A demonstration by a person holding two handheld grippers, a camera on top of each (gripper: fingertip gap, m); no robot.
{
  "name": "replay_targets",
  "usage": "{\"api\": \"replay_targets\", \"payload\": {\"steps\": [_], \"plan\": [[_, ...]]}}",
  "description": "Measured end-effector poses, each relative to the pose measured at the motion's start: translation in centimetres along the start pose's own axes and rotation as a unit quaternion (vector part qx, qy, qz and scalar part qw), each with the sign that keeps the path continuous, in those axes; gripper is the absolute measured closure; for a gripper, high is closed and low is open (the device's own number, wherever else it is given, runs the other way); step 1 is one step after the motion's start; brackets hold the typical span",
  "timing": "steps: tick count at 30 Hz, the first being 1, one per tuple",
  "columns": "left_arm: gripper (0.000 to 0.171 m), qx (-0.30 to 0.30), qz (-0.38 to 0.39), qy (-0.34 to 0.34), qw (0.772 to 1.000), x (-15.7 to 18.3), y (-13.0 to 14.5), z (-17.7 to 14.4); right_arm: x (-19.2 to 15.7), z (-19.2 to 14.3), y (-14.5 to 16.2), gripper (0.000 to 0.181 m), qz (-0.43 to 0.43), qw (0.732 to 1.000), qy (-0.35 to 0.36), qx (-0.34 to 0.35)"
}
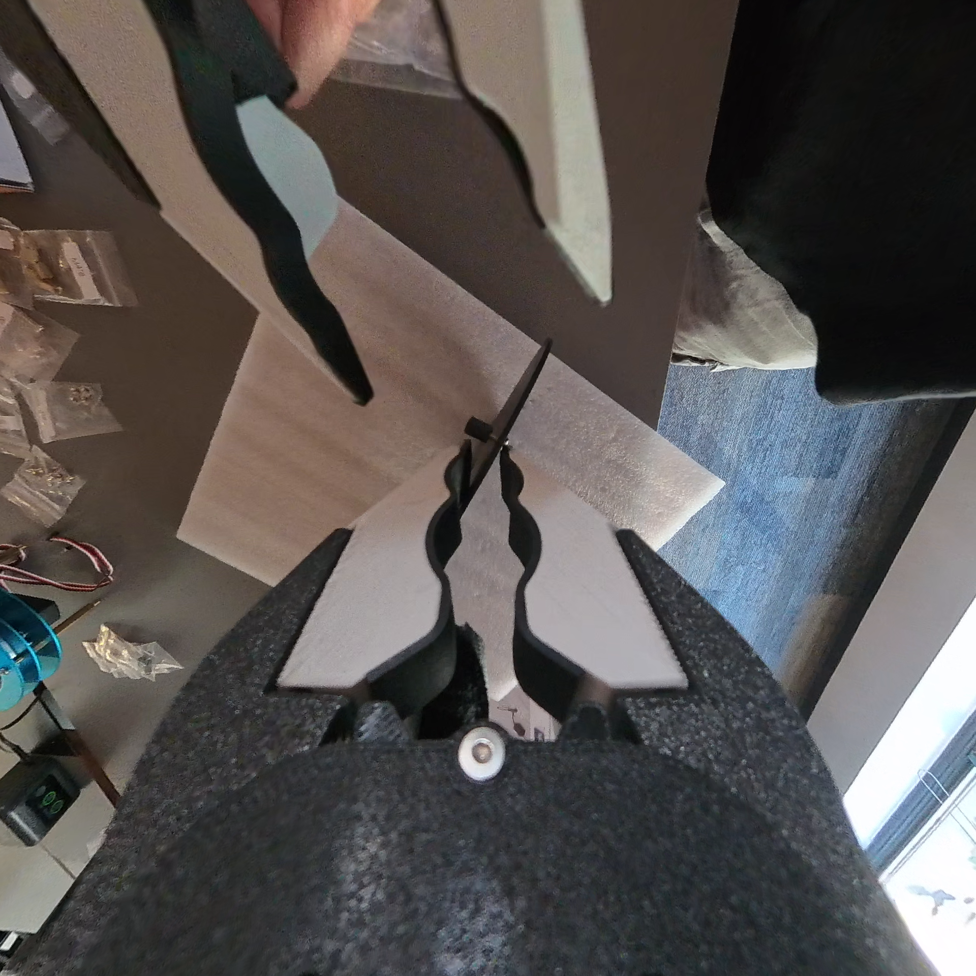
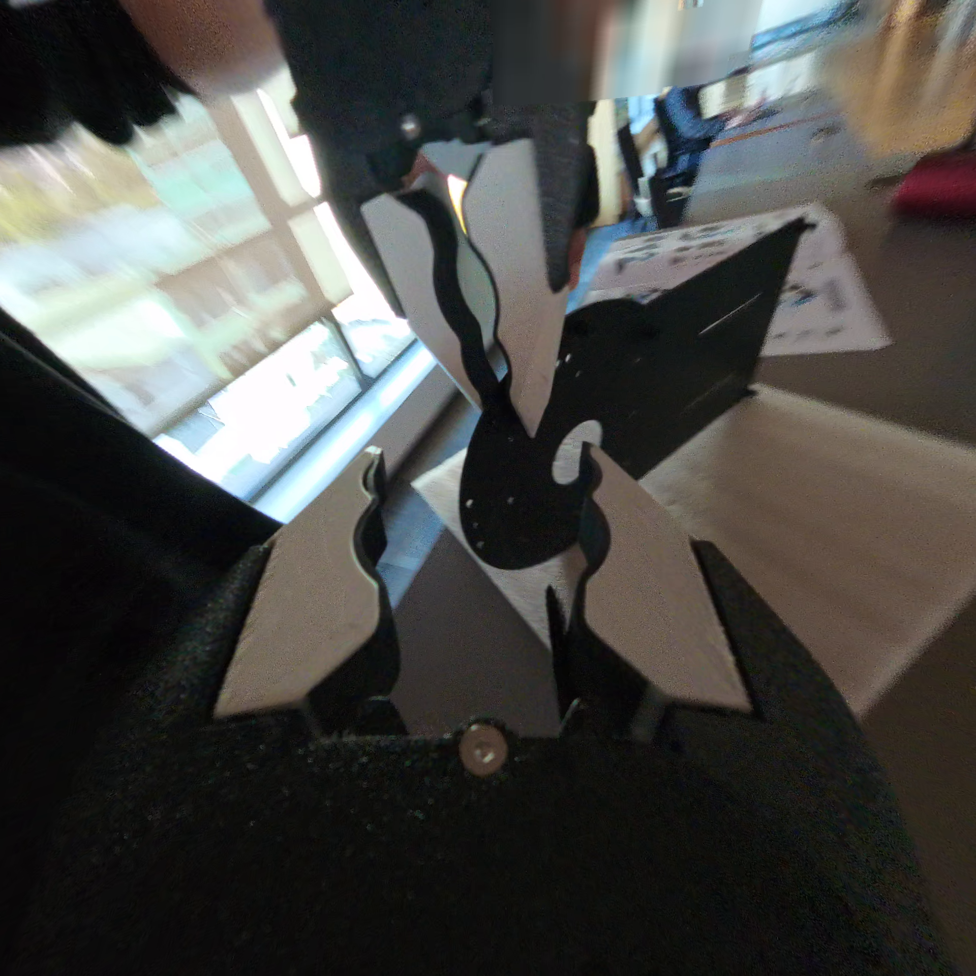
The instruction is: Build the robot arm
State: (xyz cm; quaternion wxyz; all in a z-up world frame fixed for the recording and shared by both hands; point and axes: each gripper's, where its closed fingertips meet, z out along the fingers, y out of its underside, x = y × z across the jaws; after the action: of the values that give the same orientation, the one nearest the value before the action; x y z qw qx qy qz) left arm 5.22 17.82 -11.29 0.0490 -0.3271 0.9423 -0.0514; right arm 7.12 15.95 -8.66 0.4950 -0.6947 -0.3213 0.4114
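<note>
My left gripper (image 1: pixel 487 448) is shut on the lower end of a thin black plate (image 1: pixel 523 385), seen edge-on, with a small black stud on its left face. In the right wrist view the same plate (image 2: pixel 507 501) is a rounded black piece with small holes and a round notch, pinched from above by the left gripper (image 2: pixel 507 417). My right gripper (image 2: pixel 483 458) is open, with the plate between its fingers; its right fingertip (image 2: pixel 591 465) is at the plate's notch. The right gripper also shows open at the top of the left wrist view (image 1: pixel 483 348).
White foam sheets (image 1: pixel 581 449) lie on a brown table (image 1: pixel 396 185). Bags of small parts (image 1: pixel 79 269), red-white wires and a blue spool (image 1: pixel 26 649) sit at the left. A larger black panel (image 2: pixel 697 338) and a printed sheet (image 2: pixel 824 311) lie behind the plate. Blue carpet (image 1: pixel 766 501) is beyond the table edge. My hands' fingertips stand some 4 cm from each other. Both grippers' tips are roughly 40 cm from the blue spool (image 1: pixel 26 649).
</note>
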Motion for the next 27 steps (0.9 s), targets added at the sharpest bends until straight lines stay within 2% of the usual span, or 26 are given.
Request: {"api": "replay_targets", "payload": {"steps": [1, 3, 5, 10, 13, 17, 19, 27], "plan": [[0.161, 0.002, -0.002, -0.003, 1.000, -0.1, 0.0, 0.0, 0.0, 0.1, 0.2, 0.107, -0.027, 0.999, 0.025, -0.018], [0.161, 0.003, -0.003, -0.008, 1.000, -0.1, 0.0, 0.0, -0.6, 1.1, 1.0, 0.103, -0.022, 0.999, 0.014, -0.044], [0.161, 0.006, -0.005, -0.013, 1.000, -0.1, 0.0, 0.0, -0.9, 1.8, 0.9, 0.117, -0.023, 0.999, 0.003, -0.027], [0.160, 0.015, -0.013, -0.030, 0.999, -0.3, -0.1, 0.0, 1.0, 1.8, 0.3, 0.148, -0.026, 0.996, 0.084, -0.010], [0.159, 0.020, -0.016, -0.037, 0.999, -0.4, -0.2, 0.0, 1.2, 1.7, 0.2, 0.151, -0.006, 0.990, 0.143, 0.001], [0.159, 0.024, -0.018, -0.037, 0.999, -0.4, -0.2, 0.0, 0.5, 2.5, 0.5, 0.154, -0.010, 0.982, 0.190, 0.013], [0.159, 0.023, -0.018, -0.035, 0.999, -0.4, -0.2, 0.0, 1.0, 2.5, 0.3, 0.164, -0.015, 0.974, 0.225, 0.018], [0.159, 0.028, -0.018, -0.039, 0.999, -0.5, -0.2, 0.1, 1.1, 2.2, 0.5, 0.168, 0.037, 0.954, 0.295, 0.031]]}}
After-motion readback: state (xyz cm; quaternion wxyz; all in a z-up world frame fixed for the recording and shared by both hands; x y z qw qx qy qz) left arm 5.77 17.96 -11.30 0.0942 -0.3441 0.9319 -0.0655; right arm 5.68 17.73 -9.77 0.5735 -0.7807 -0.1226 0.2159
